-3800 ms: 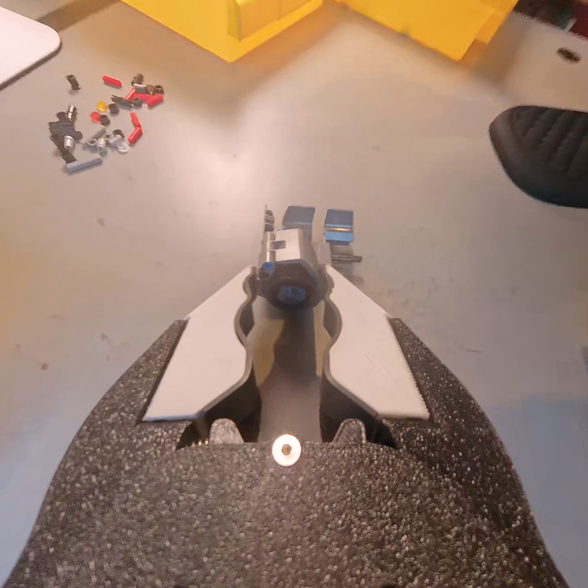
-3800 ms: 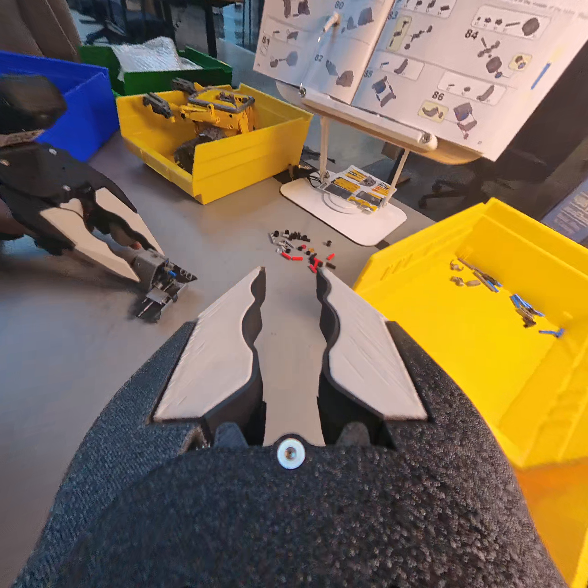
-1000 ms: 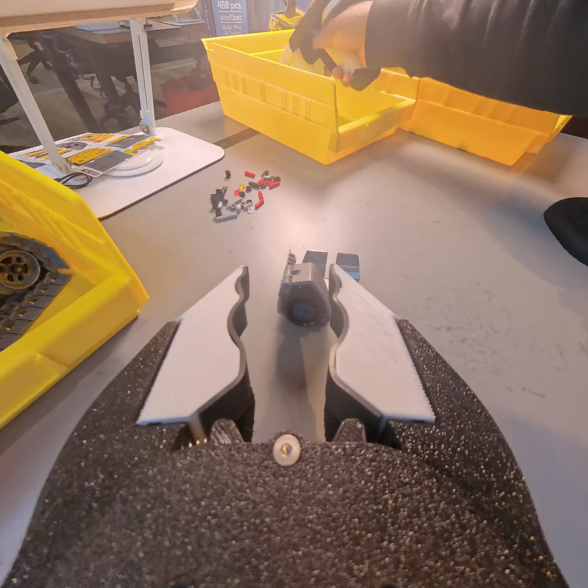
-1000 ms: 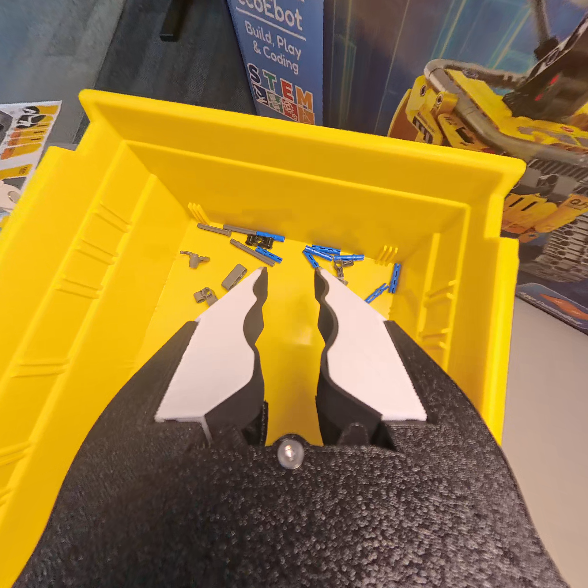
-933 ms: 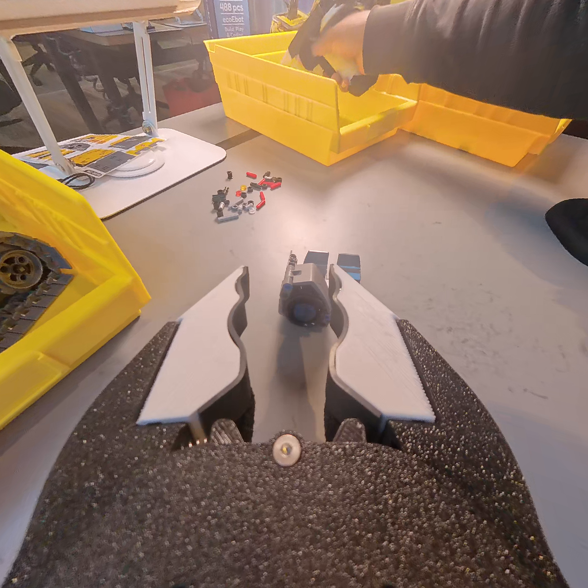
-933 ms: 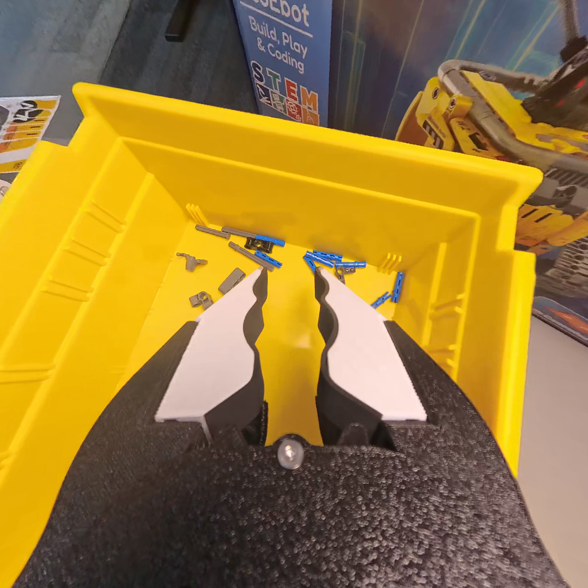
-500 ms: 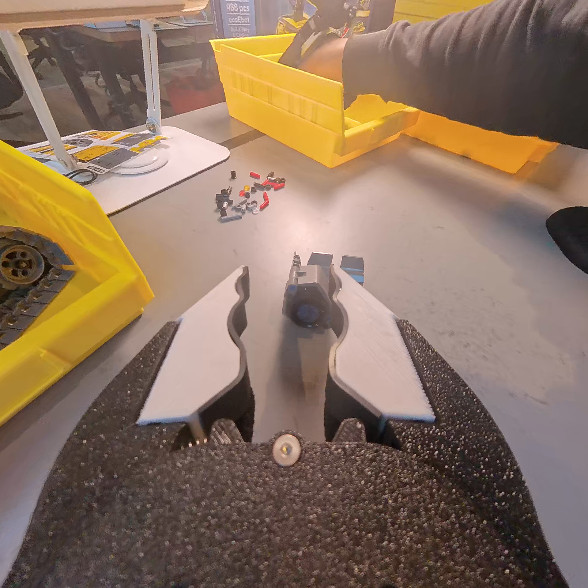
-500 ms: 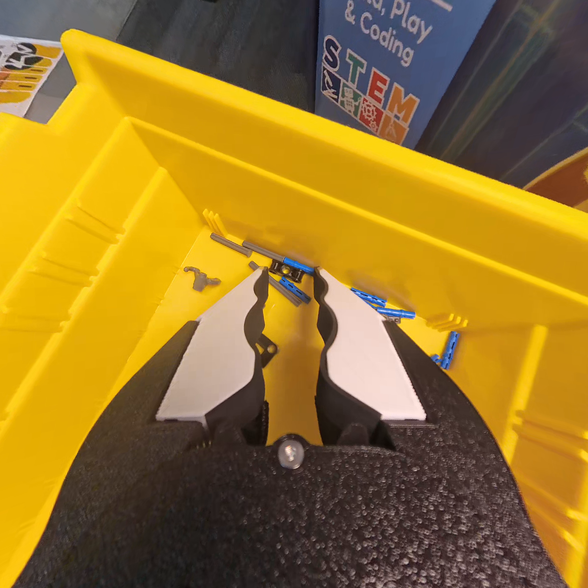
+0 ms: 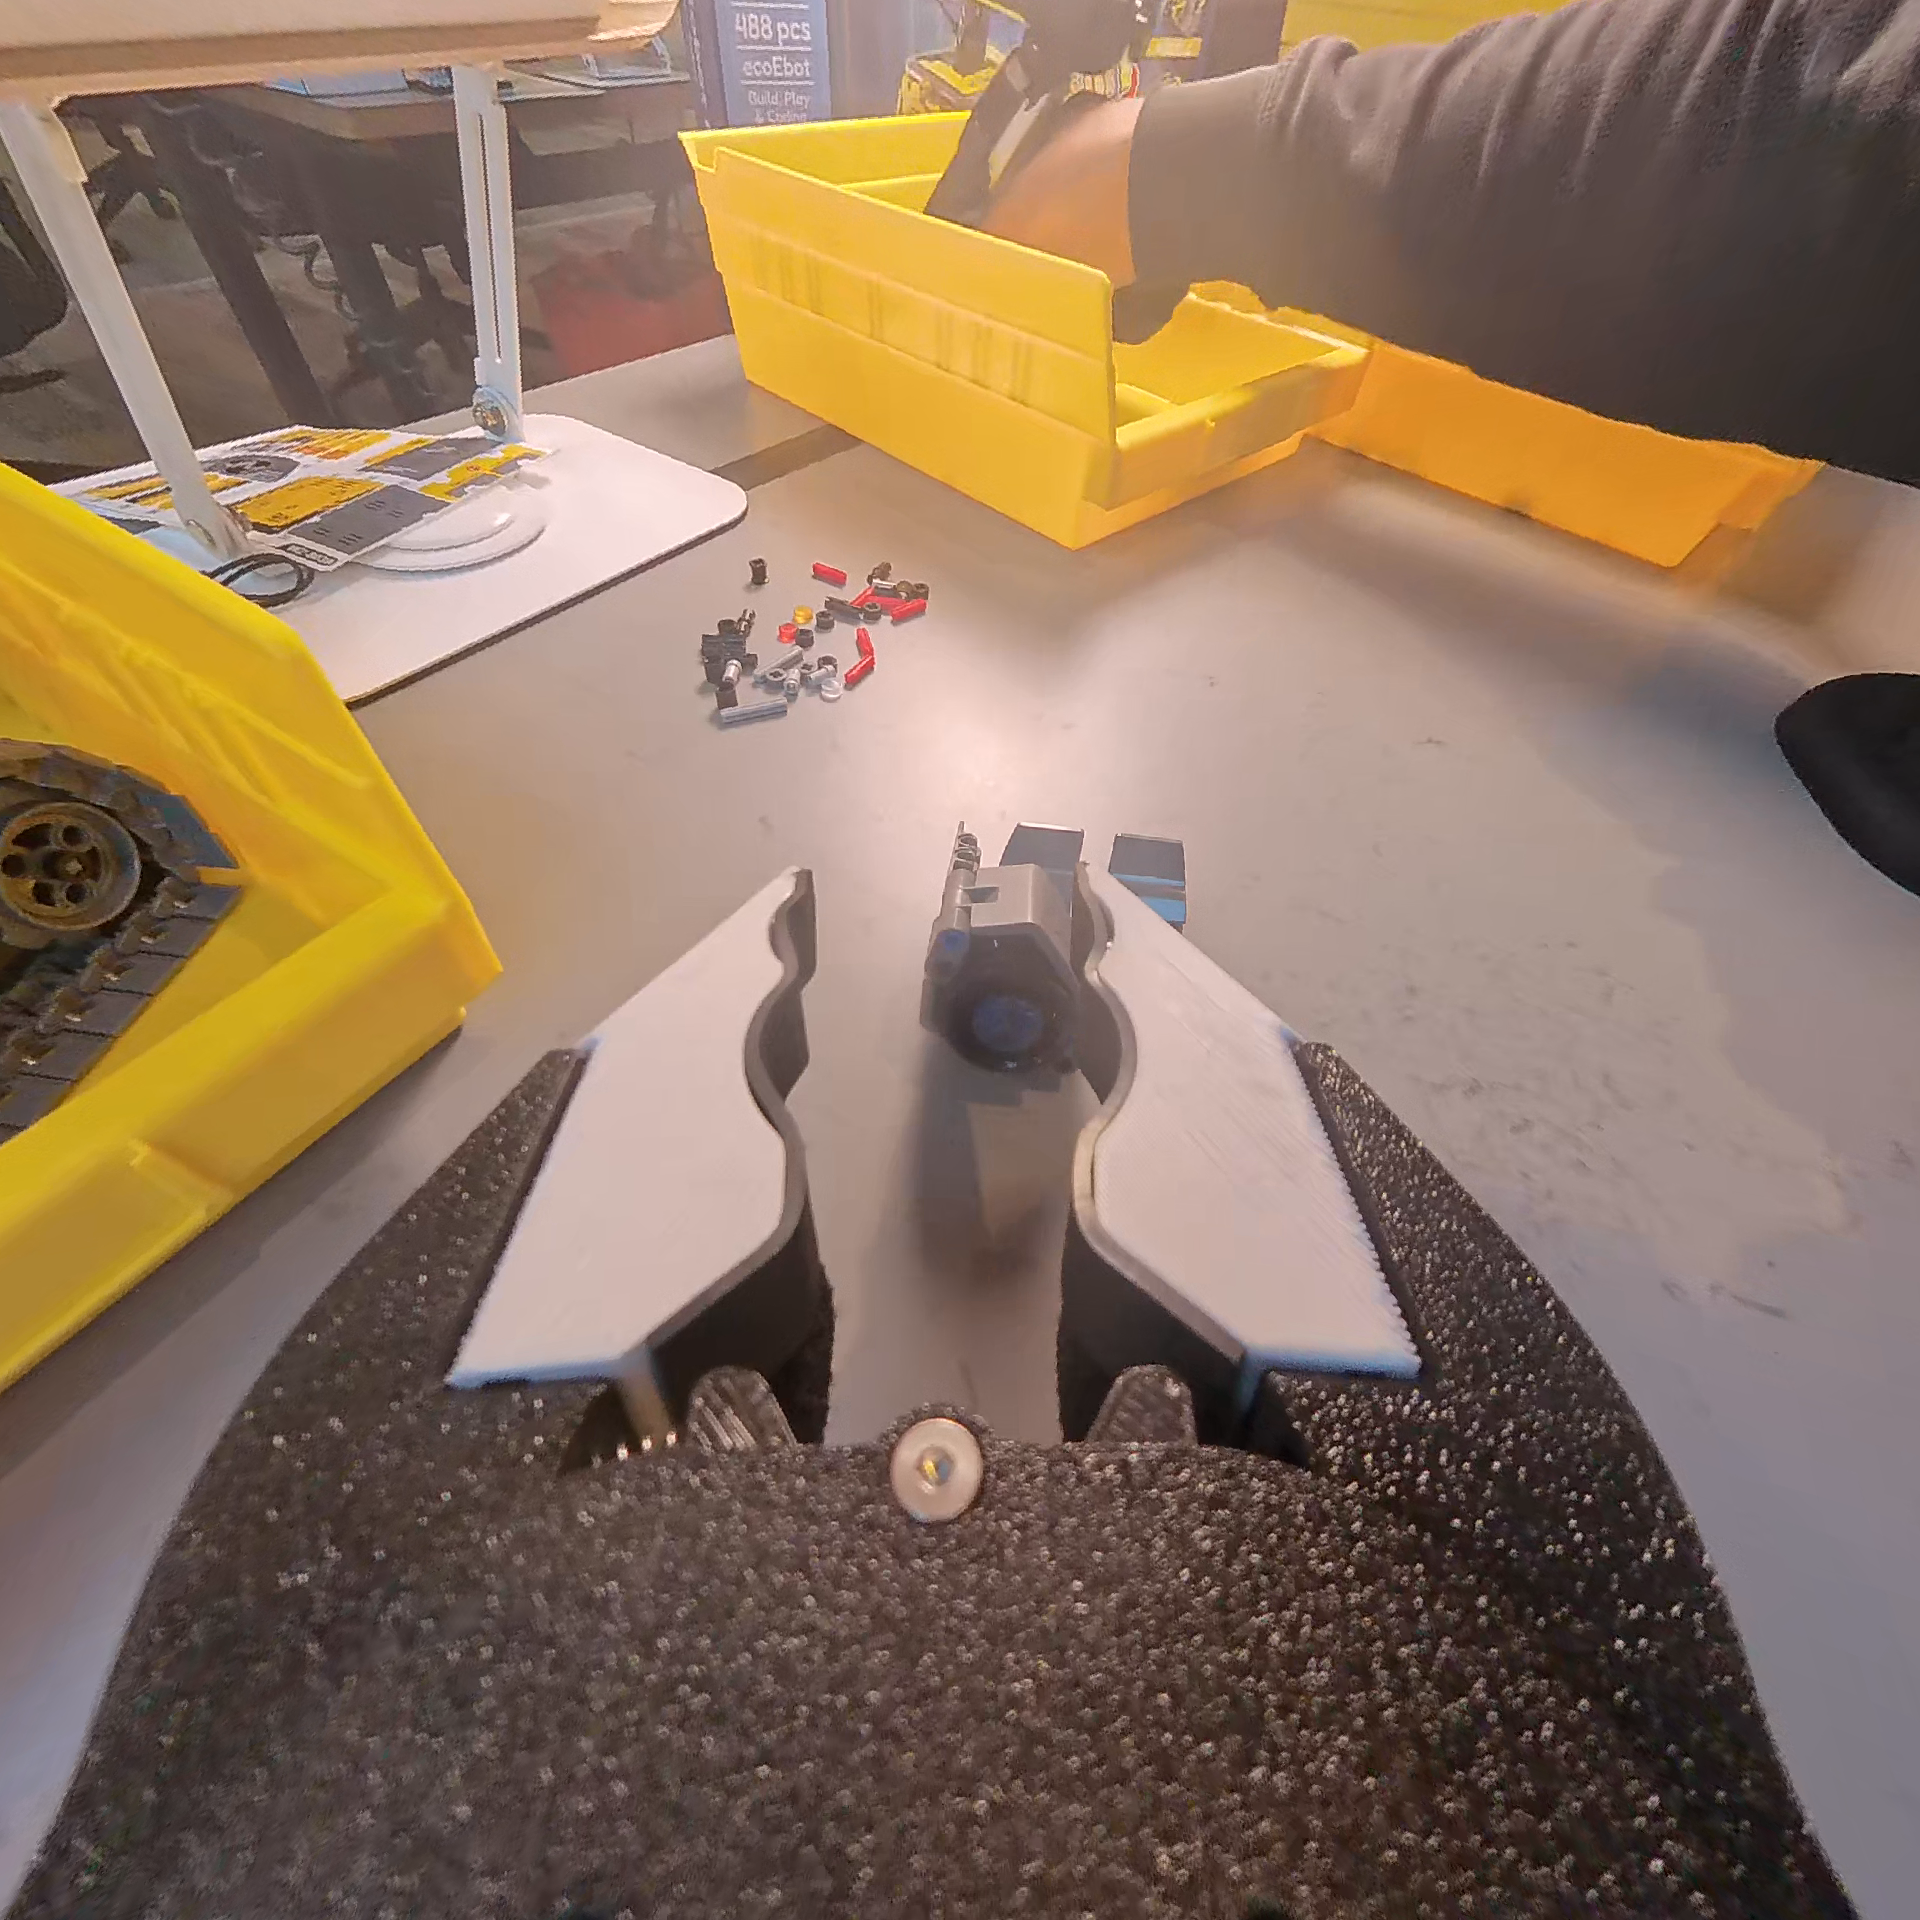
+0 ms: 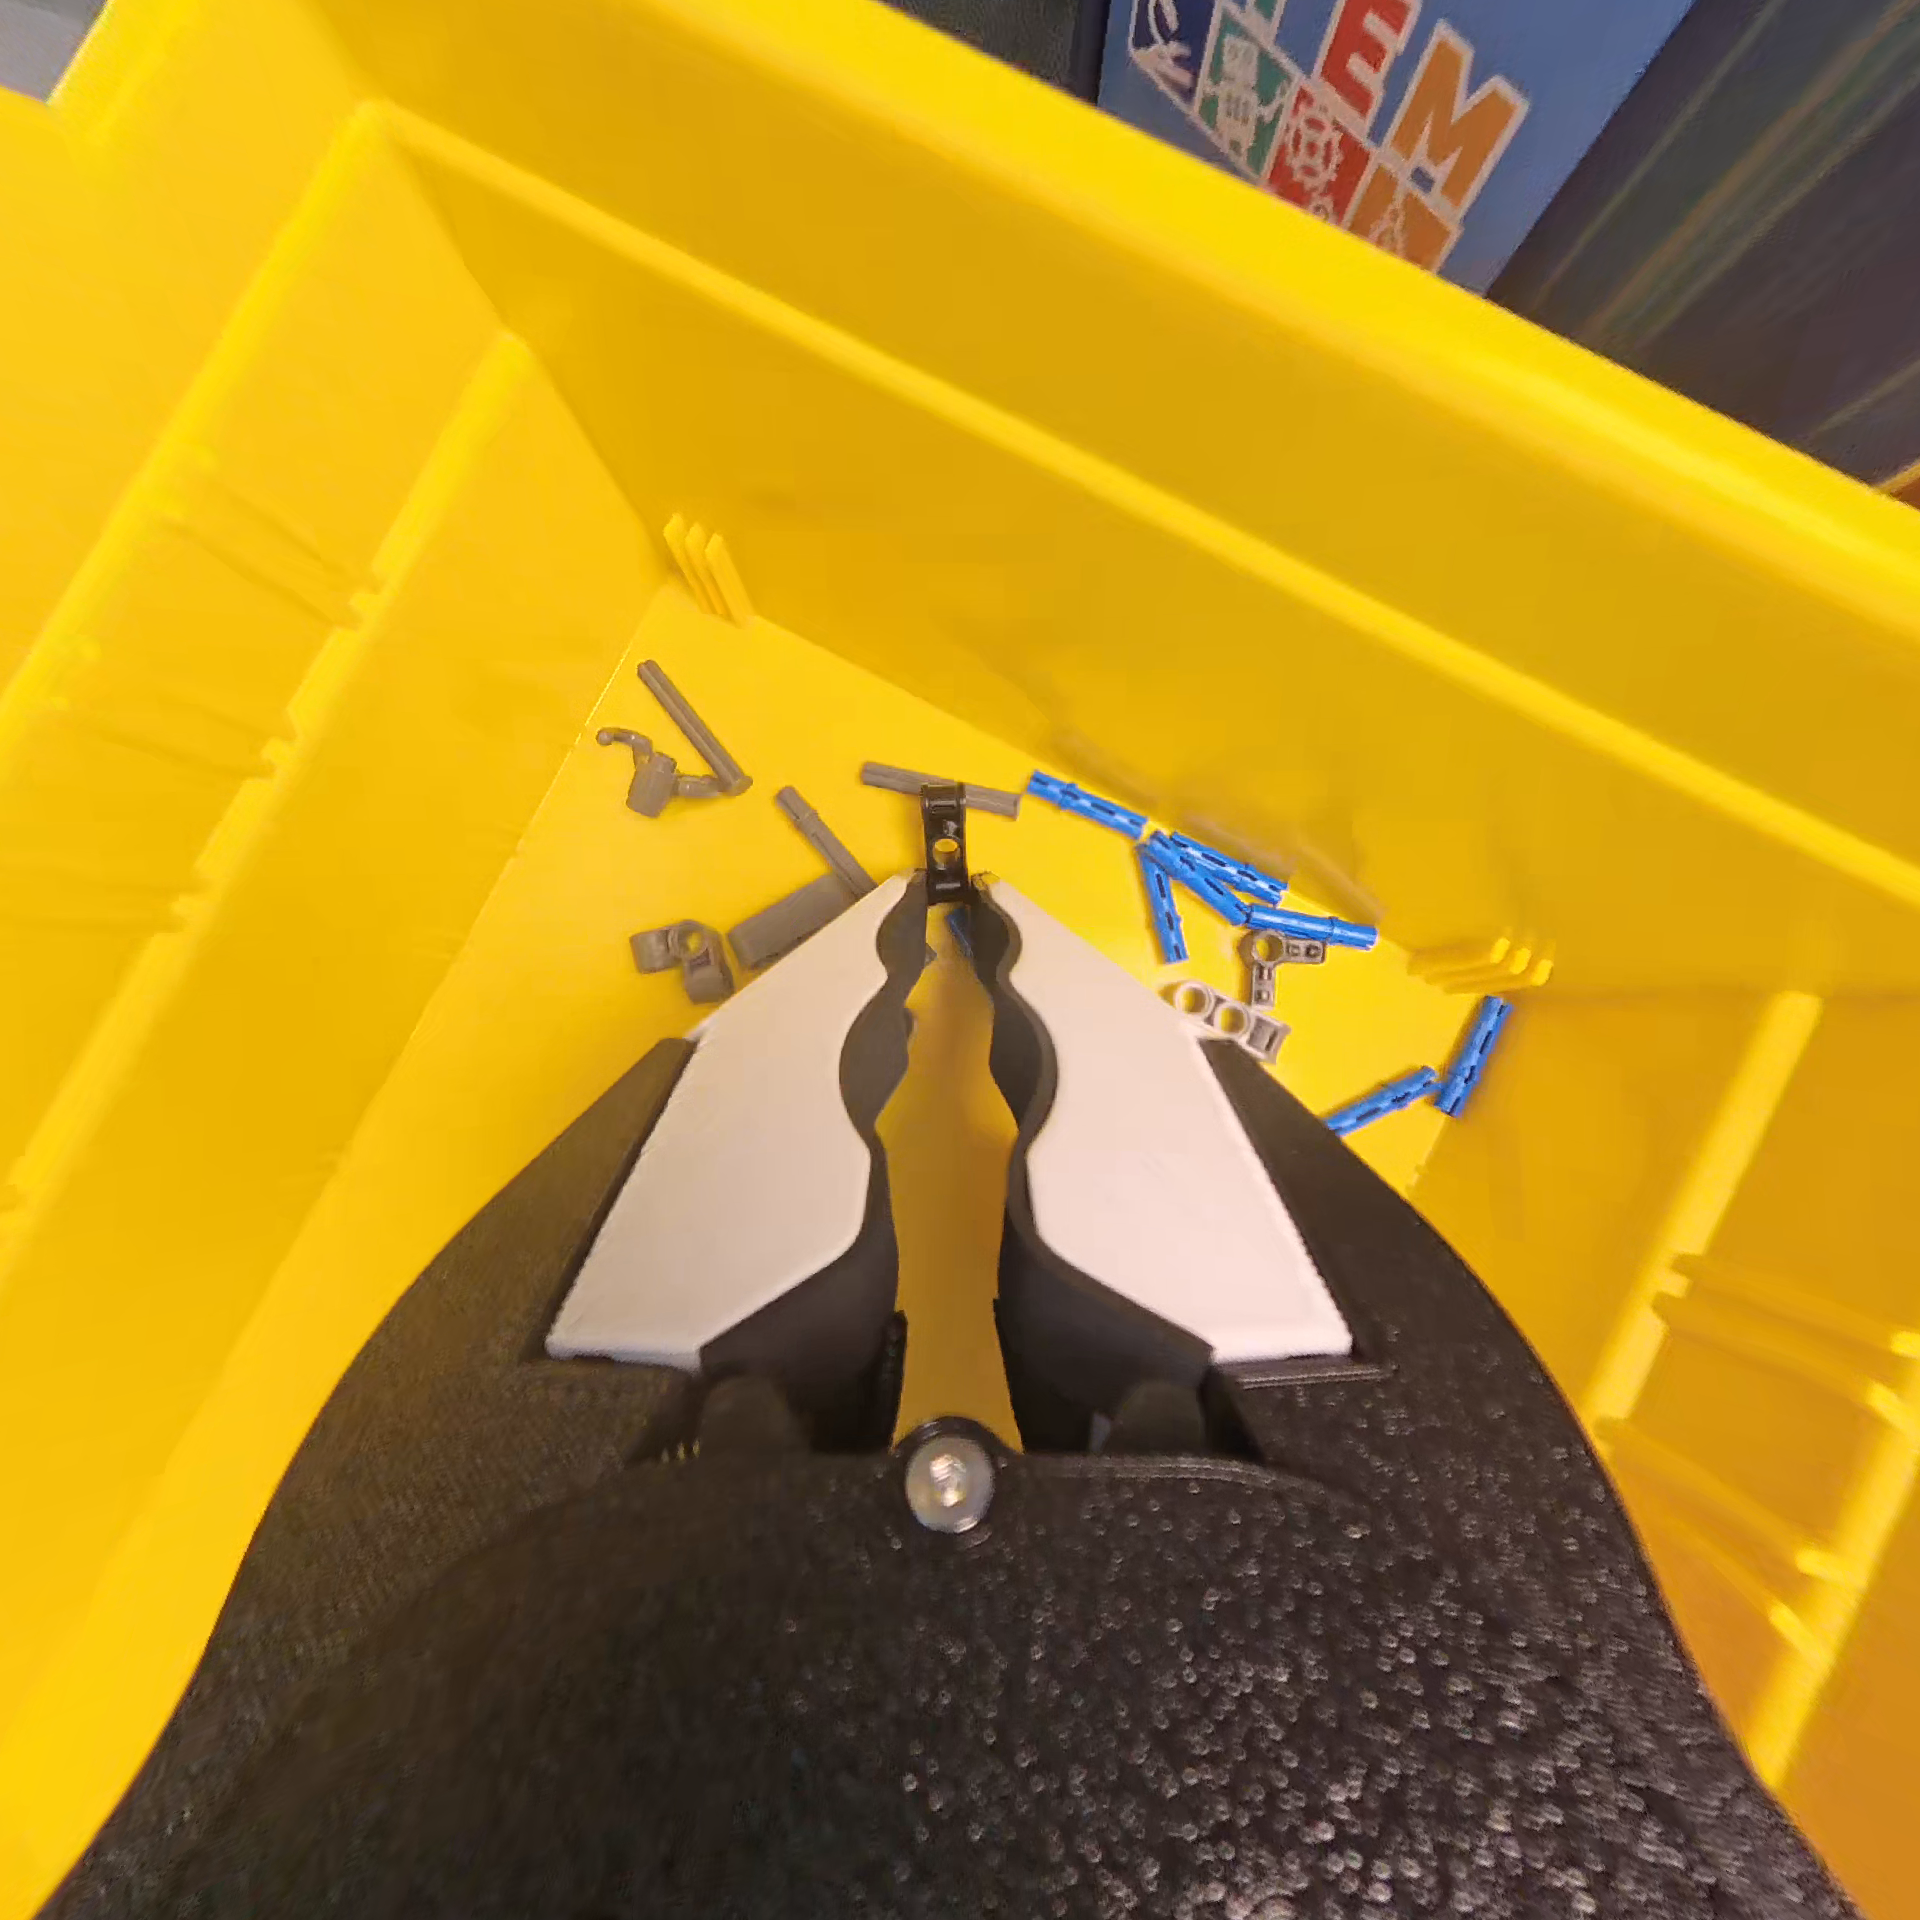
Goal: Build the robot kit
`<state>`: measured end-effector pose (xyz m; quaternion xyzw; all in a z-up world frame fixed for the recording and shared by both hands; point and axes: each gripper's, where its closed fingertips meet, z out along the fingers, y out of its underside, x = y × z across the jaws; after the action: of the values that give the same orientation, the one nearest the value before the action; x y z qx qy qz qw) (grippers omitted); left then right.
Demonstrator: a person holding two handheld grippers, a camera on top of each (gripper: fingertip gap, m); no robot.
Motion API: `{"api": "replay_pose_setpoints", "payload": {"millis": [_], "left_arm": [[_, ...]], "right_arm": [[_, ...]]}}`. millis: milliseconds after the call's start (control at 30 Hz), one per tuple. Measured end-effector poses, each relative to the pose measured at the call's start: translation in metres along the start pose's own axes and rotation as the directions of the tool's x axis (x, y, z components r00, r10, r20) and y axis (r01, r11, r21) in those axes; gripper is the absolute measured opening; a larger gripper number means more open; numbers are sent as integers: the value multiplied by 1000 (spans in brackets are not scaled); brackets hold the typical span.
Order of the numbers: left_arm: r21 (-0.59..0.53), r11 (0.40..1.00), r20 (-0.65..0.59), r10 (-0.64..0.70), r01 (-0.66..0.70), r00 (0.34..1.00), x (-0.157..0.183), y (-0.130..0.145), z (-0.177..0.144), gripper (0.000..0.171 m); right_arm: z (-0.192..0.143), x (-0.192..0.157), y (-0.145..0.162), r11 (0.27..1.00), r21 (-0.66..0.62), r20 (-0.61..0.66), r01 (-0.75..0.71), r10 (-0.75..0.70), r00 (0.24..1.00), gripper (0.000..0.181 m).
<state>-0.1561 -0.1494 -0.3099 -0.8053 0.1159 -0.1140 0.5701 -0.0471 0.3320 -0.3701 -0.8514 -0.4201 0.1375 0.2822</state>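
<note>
My left gripper (image 9: 940,883) is open low over the grey table. A grey motor-like block with blue parts (image 9: 1003,977) lies between its fingers, against the inner side of the right finger (image 9: 1195,1091); the left finger stands clear of it. My right gripper (image 10: 951,888) is inside a yellow bin (image 10: 935,499), near the far wall. Its jaws are drawn almost together on the lower end of a black connector (image 10: 943,836) that has a grey axle (image 10: 894,777) through its far end. In the left wrist view the right hand and dark sleeve (image 9: 1507,208) reach into that bin (image 9: 935,343).
Blue pins (image 10: 1216,883) and small grey parts (image 10: 675,769) lie on the bin floor beside the right gripper. On the table are a pile of small red, black and grey parts (image 9: 810,644), a white stand base (image 9: 582,499), a yellow bin with a tracked model (image 9: 208,831) and a black object (image 9: 1860,769). The tips of one gripper are about 50 cm away from the tips of the other.
My right gripper went deeper into the bin, towards the far wall, and closed its jaws on the black connector. The left gripper, shut on the grey block 3.8 s ago, has stayed open since.
</note>
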Motion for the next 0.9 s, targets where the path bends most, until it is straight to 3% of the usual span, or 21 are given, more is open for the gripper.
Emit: {"api": "replay_pose_setpoints", "payload": {"millis": [233,467,667,900], "left_arm": [[-5,1000,-2,2,-2,1000,0,1,1,48],[-8,1000,0,1,-1,1000,0,1,1,48],[-5,1000,2,3,-3,1000,0,1,1,48],[-16,1000,3,15,-15,1000,1,2,2,48]], "right_arm": [[-23,-19,20,994,-40,79,104,-101,992,8],[-60,-32,-8,981,111,94,159,-170,981,24],[-90,-9,-28,975,167,20,150,-156,988,26],[-103,25,-22,986,144,-51,89,-83,995,25]]}}
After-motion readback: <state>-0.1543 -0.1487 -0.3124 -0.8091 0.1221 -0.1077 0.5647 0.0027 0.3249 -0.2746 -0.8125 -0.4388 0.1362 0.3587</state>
